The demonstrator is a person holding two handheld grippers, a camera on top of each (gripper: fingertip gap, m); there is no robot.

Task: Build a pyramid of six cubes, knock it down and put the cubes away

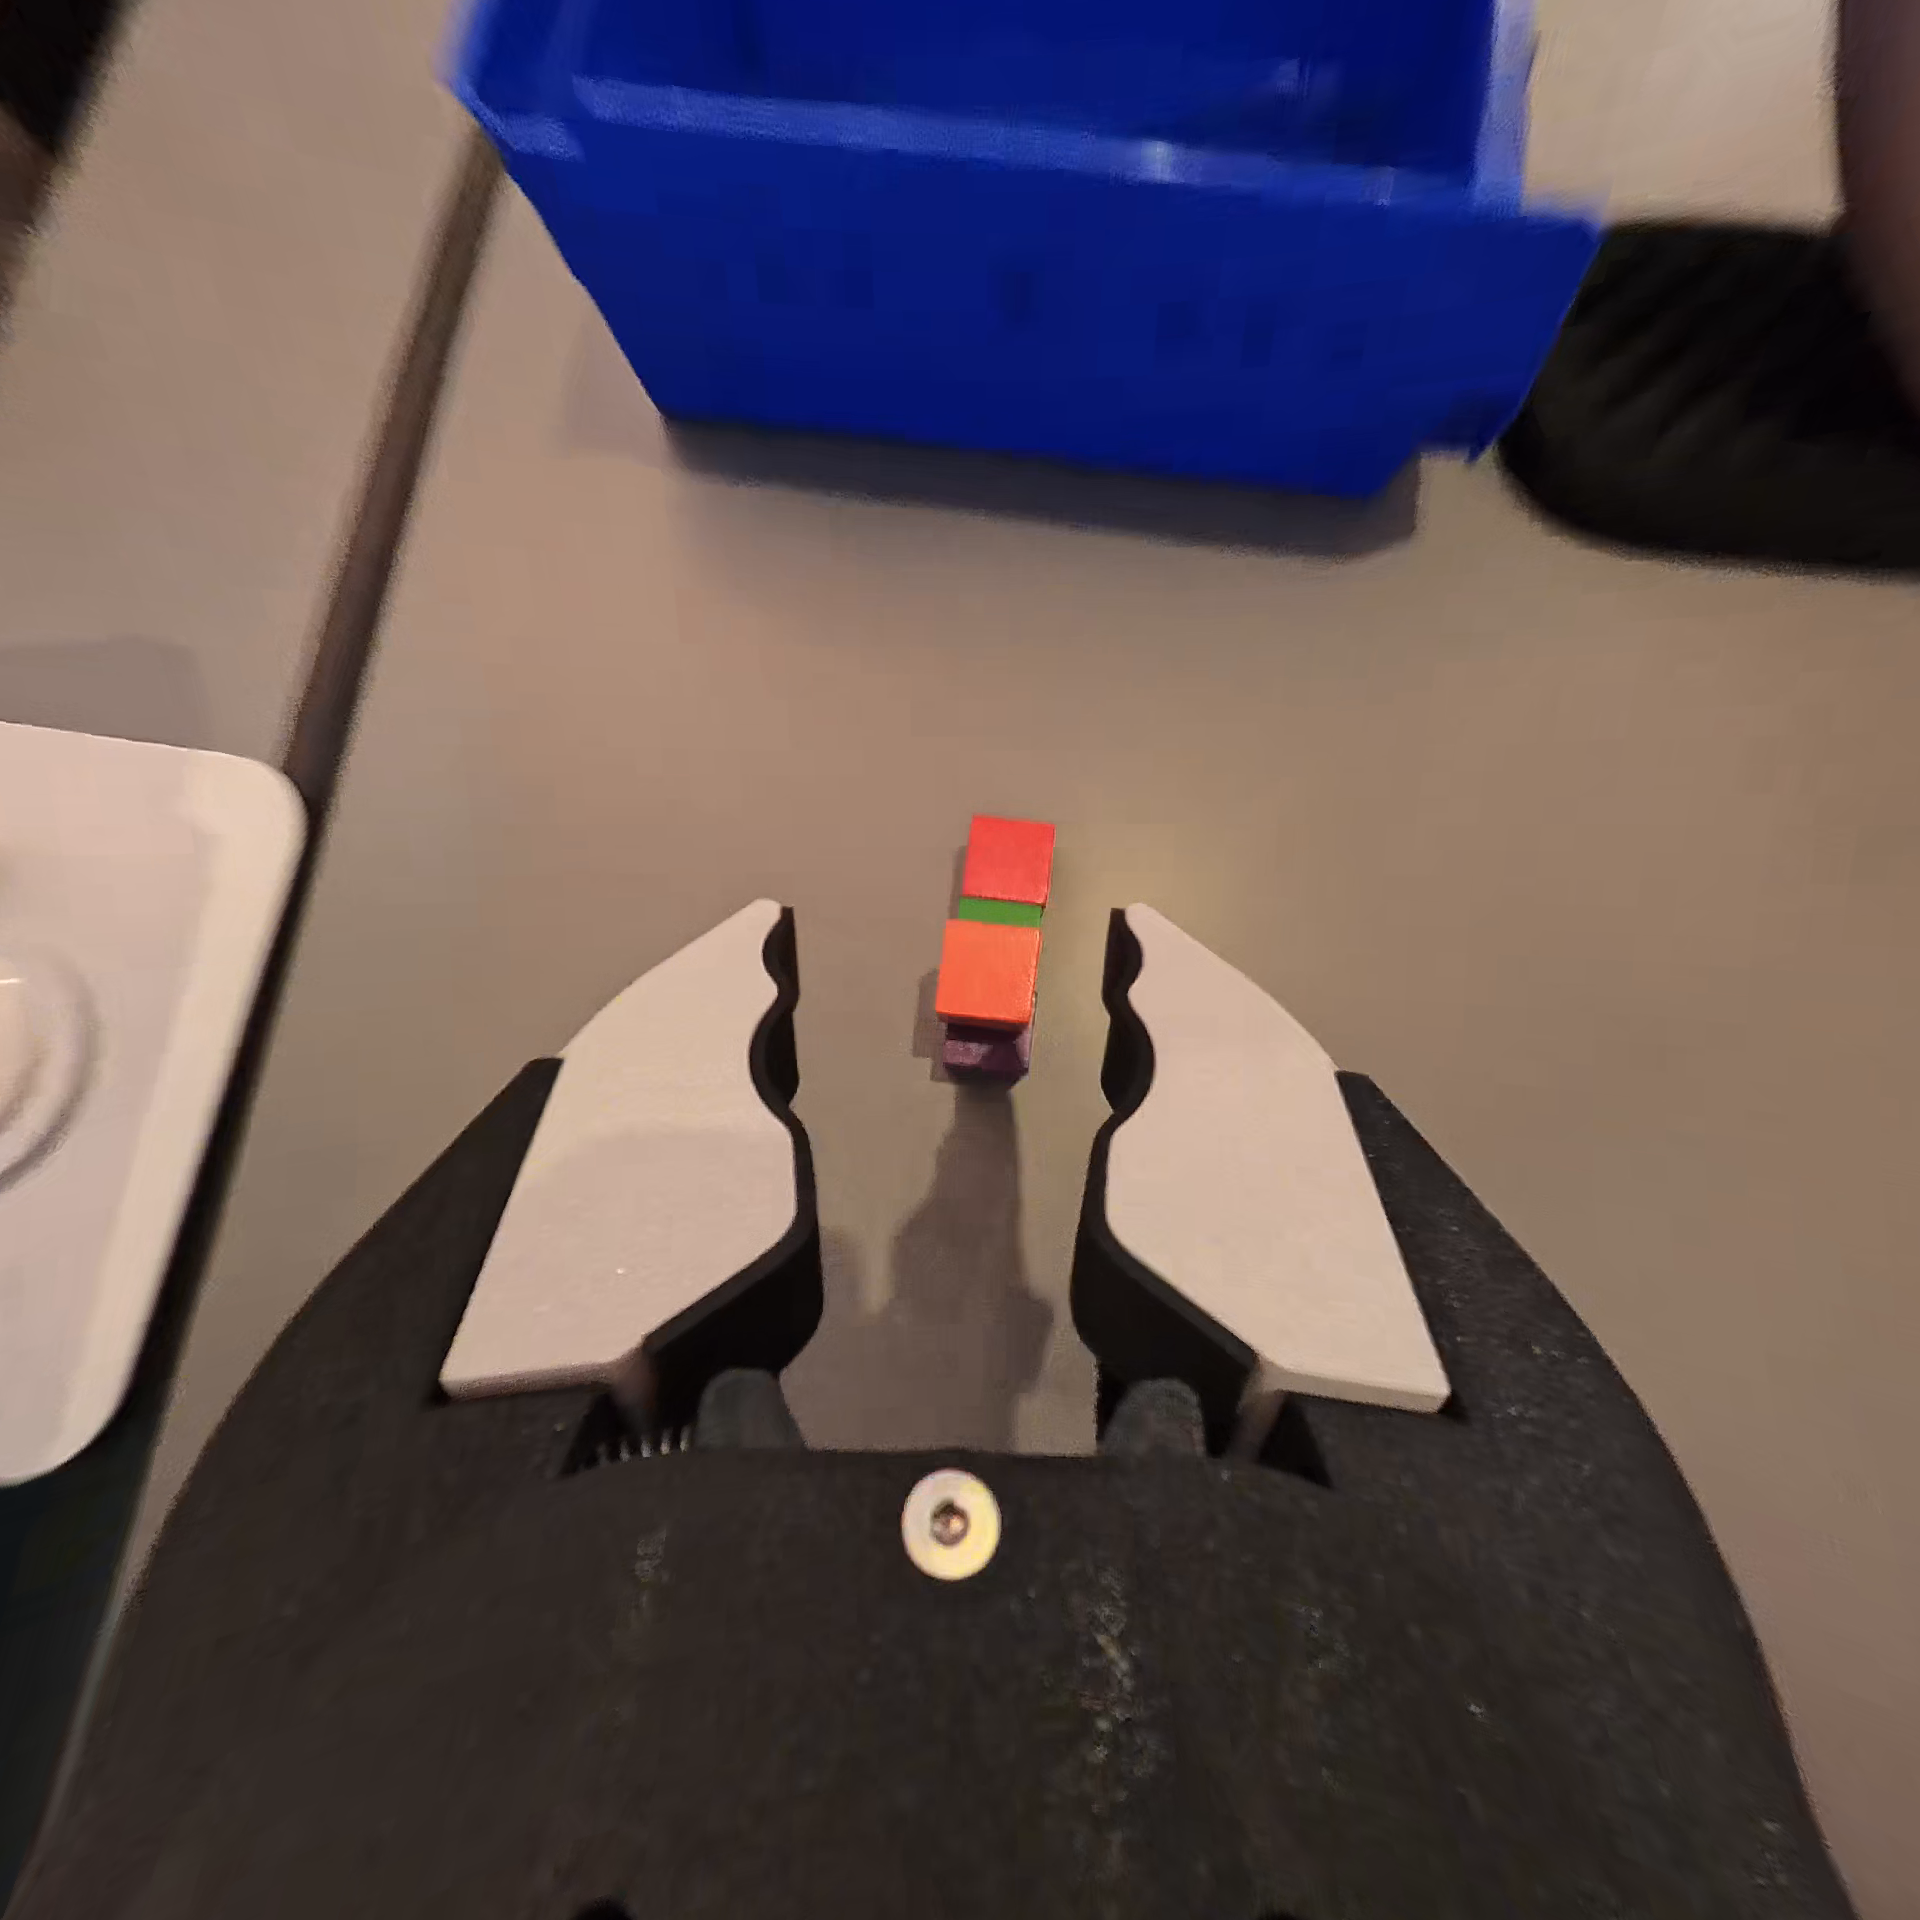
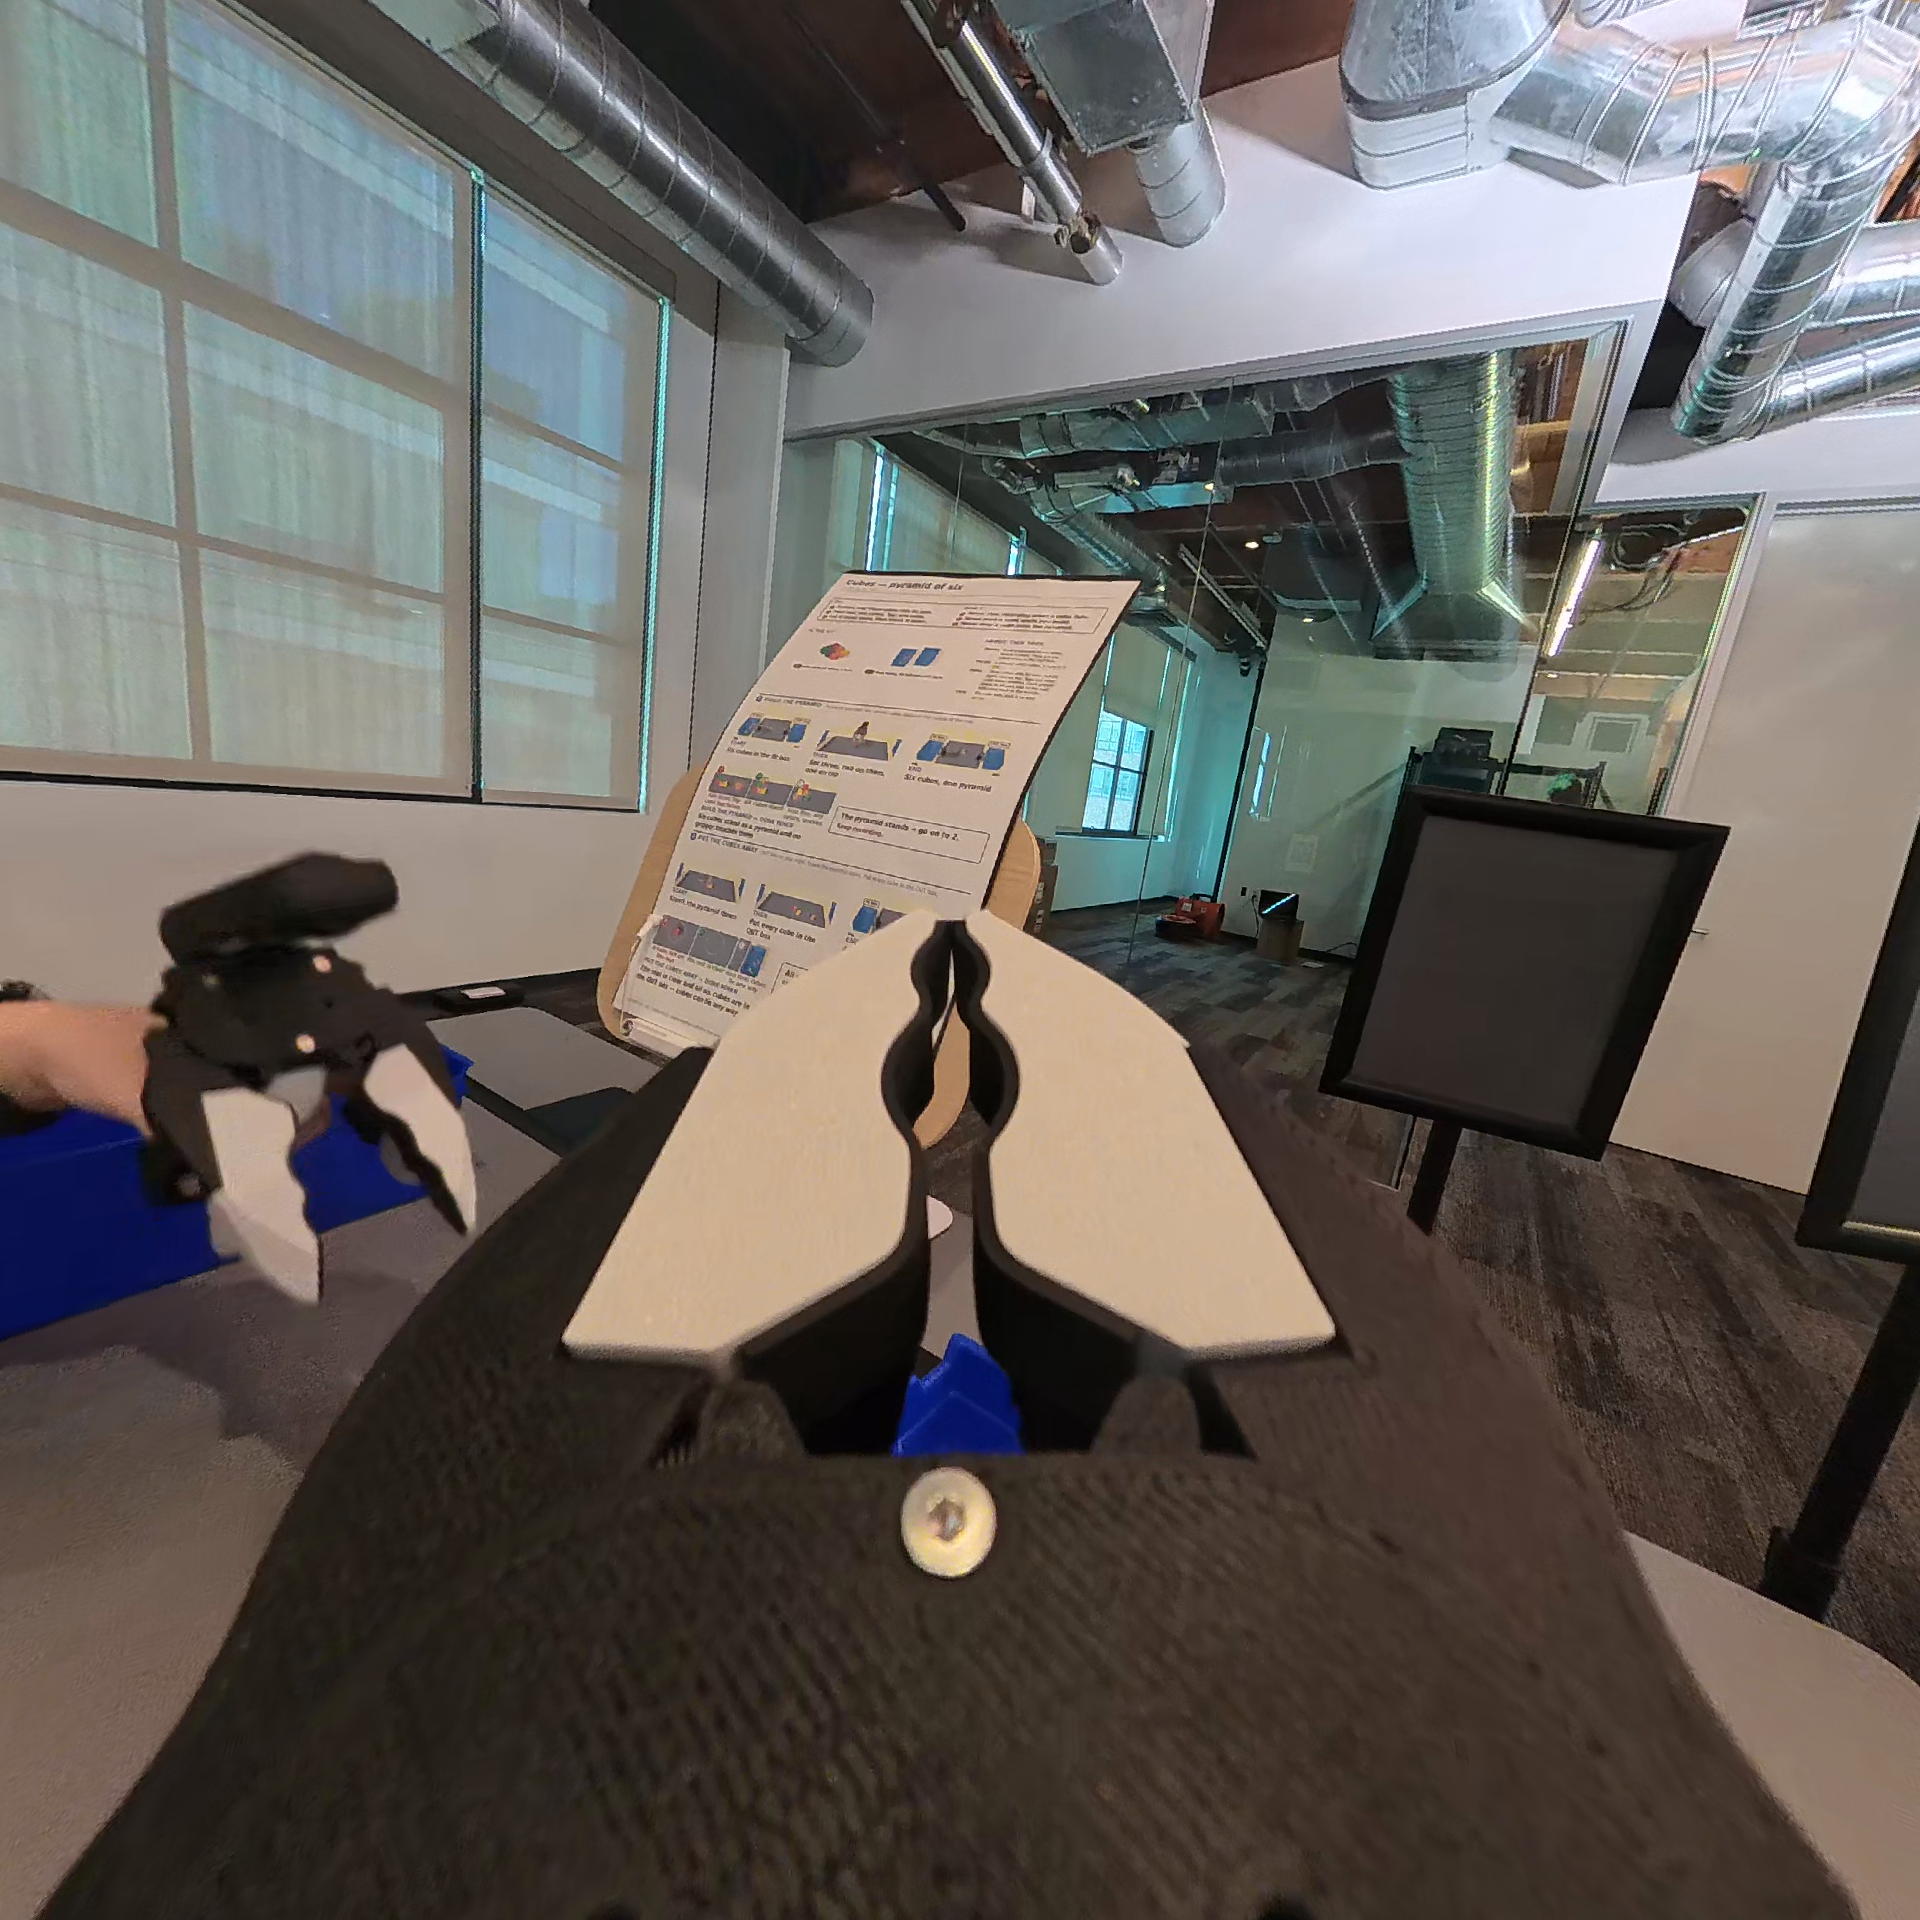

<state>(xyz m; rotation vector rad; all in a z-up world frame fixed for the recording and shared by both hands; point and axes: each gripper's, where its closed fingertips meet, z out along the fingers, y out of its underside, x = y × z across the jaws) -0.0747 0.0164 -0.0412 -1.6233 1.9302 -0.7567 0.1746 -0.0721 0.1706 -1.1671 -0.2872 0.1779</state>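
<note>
Left tool (image 1: 951, 997) hovers wide open over the cube stack (image 1: 992, 956) on the tabletop (image 1: 1351, 831), blue bin (image 1: 1039, 312) beyond. Looks like building's underway; next, lower carefully without nudging it. Right tool (image 2: 954, 940) is pinched empty, raised.

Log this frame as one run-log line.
stage: cubes stacked on table | left gripper: open above stack | right gripper: shut, raised, empty | blue bin: behind stack
</note>
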